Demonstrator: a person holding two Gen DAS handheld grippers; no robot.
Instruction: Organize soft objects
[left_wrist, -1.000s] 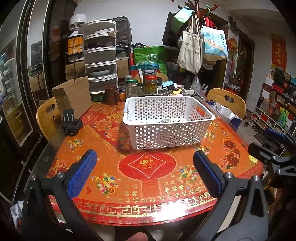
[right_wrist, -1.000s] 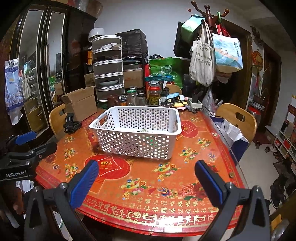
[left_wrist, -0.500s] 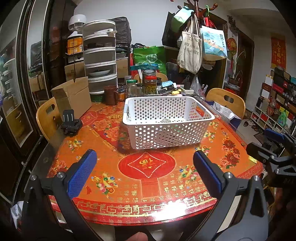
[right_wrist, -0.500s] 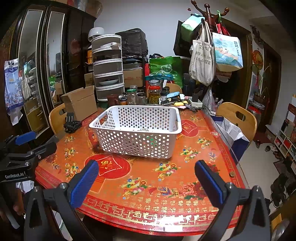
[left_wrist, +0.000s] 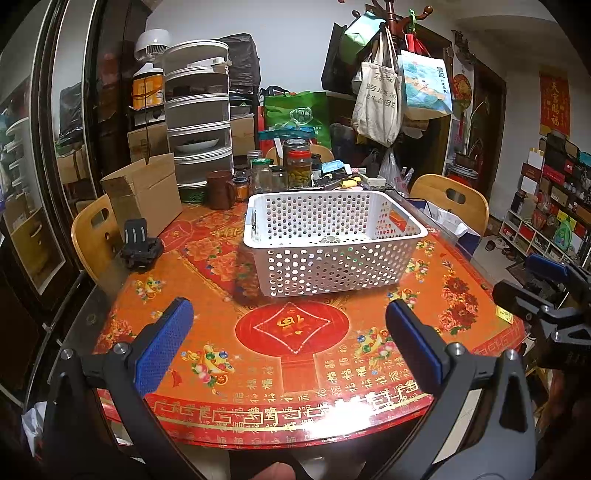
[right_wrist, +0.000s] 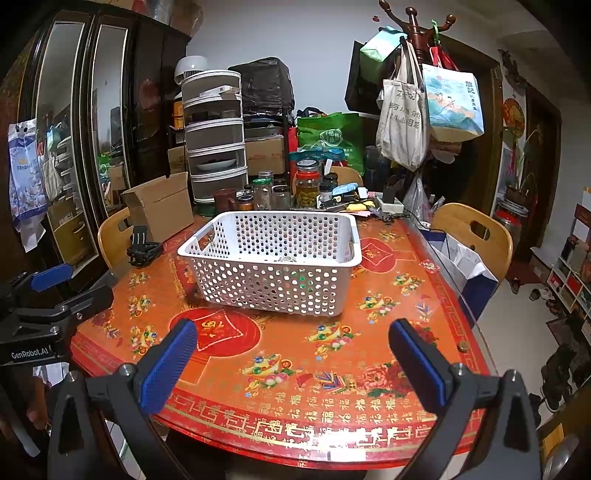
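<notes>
White perforated plastic basket (left_wrist: 334, 242) sits mid-table on our red patterned tablecloth (left_wrist: 291, 328), something small and greenish lying at its bottom. We hold the left gripper (left_wrist: 290, 343) and right gripper (right_wrist: 291, 356) above the near table edge, both spread wide with nothing between the blue pads (right_wrist: 168, 365). Jars (right_wrist: 306, 188) and a cardboard box (left_wrist: 146, 194) stand behind the basket
</notes>
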